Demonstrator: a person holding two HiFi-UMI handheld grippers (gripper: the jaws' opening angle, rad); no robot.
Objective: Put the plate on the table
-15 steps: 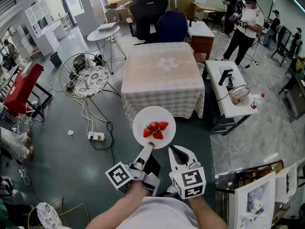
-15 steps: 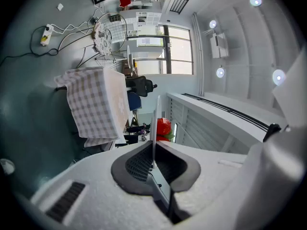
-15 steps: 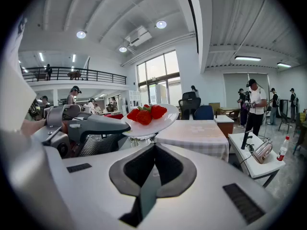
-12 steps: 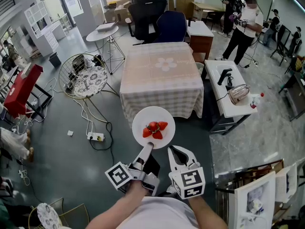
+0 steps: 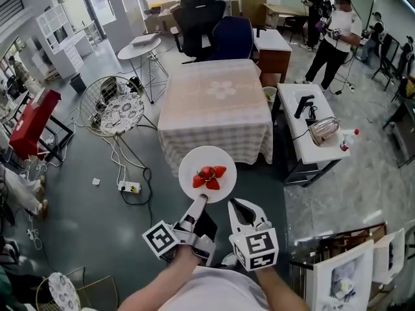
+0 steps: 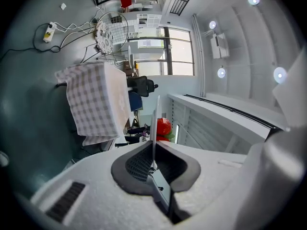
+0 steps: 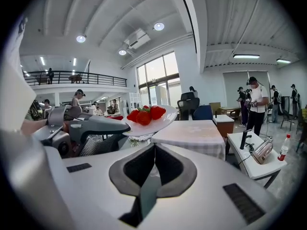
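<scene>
The left gripper (image 5: 202, 199) sits at lower centre of the head view. Its fingers are closed narrow on the near rim of a white plate (image 5: 191, 164). In the left gripper view the plate (image 6: 156, 121) shows edge-on as a thin white line clamped between the dark pads of the left gripper (image 6: 153, 150).

Three red strawberries (image 5: 209, 176) lie in a cluster at the middle of the plate. The plate is held level in the air, just below the near edge of the bench (image 5: 217, 105) in the frame, and does not rest on it. The bench fills the centre of the head view, draped in a pale checked cloth with a flower motif.

The right gripper (image 5: 237, 206) is just right of the left one, below the plate's rim and apart from it. In the right gripper view the fingers of the right gripper (image 7: 154, 147) meet along a single line with nothing between them. The plate (image 7: 160, 122) and strawberries (image 7: 145, 115) float above them, with the bench beyond at centre right.

A black office chair (image 5: 198, 15) and a blue chair (image 5: 235, 36) stand at the top of the frame behind the bench. A round wire chair (image 5: 120, 109) is at left and a power strip (image 5: 131, 186) lies on the floor. At upper right stands a person in a white shirt (image 5: 337, 31).
</scene>
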